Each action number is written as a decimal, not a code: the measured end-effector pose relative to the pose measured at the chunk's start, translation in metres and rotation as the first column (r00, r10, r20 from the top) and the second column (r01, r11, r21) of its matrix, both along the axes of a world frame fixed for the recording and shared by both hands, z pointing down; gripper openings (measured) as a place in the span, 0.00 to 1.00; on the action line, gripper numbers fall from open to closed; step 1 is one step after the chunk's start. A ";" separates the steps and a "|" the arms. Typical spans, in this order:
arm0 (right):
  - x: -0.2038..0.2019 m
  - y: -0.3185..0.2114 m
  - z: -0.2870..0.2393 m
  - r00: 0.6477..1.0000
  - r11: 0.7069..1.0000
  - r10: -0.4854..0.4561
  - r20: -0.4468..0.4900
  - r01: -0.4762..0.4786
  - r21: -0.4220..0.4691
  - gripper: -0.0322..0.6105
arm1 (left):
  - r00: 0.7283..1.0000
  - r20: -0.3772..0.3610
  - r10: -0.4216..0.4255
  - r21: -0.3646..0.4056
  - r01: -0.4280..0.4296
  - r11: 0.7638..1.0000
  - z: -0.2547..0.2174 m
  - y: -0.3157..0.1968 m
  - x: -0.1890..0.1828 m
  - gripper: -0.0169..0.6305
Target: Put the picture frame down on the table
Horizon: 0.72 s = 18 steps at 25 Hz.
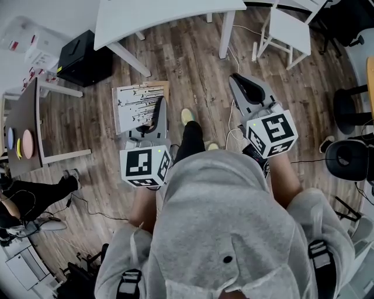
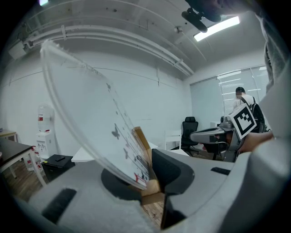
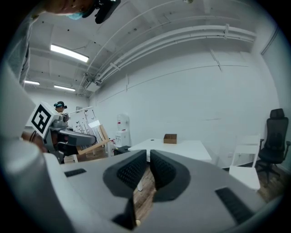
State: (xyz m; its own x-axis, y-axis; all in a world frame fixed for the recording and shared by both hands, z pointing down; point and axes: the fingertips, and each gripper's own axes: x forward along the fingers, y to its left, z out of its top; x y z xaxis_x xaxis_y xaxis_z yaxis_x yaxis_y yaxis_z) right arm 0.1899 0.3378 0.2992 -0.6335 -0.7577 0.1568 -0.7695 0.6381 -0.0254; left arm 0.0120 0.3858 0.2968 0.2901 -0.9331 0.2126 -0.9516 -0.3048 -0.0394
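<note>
"Two hand-held grippers to log. Status?"

"Found the left hand-held gripper [image 1: 156,114] clenched on the wooden edge of the picture frame [image 1: 137,105]. Found the right hand-held gripper [image 1: 238,82] drawn closed on nothing, with only a sliver between the pads."

"Location of the frame?"

"Held in the air over the wood floor [image 1: 198,64], tilted, print side up. Short of the white tabletop [image 1: 169,14] and not touching it. Not yet set down."

"Hazards?"

"Judged three. Gripped at one edge only, so liable to pivot or slip in the jaws under its own weight. Fitted with a clear front sheet, so liable to crack if dropped on the floor or knocked against the tabletop's near edge. Liable to overhang and tip off if landed too close to that edge."

"Room to move?"

"Seen open floor straight ahead to the tabletop. Noted a black box [image 1: 85,58] to the left and a white chair [image 1: 289,29] to the right, both well apart from the frame. Noted a small brown box [image 3: 170,138] toward the tabletop's far side in the right gripper view. Recommend lifting above the rim, carrying well inward and lowering flat before letting go."
</note>
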 end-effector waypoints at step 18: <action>-0.038 -0.097 -0.002 0.999 1.000 -0.014 -0.035 0.013 -0.022 0.12 | 1.000 -0.014 -0.007 -0.015 0.007 1.000 0.000 -0.095 -0.036 0.16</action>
State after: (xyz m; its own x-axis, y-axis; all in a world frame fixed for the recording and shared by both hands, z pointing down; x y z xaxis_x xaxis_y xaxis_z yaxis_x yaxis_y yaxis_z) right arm 0.1518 0.2409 0.2975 -0.6373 -0.7455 0.1952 -0.7617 0.6478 -0.0126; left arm -0.0242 0.2908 0.2970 0.2867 -0.9318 0.2226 -0.9541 -0.2986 -0.0211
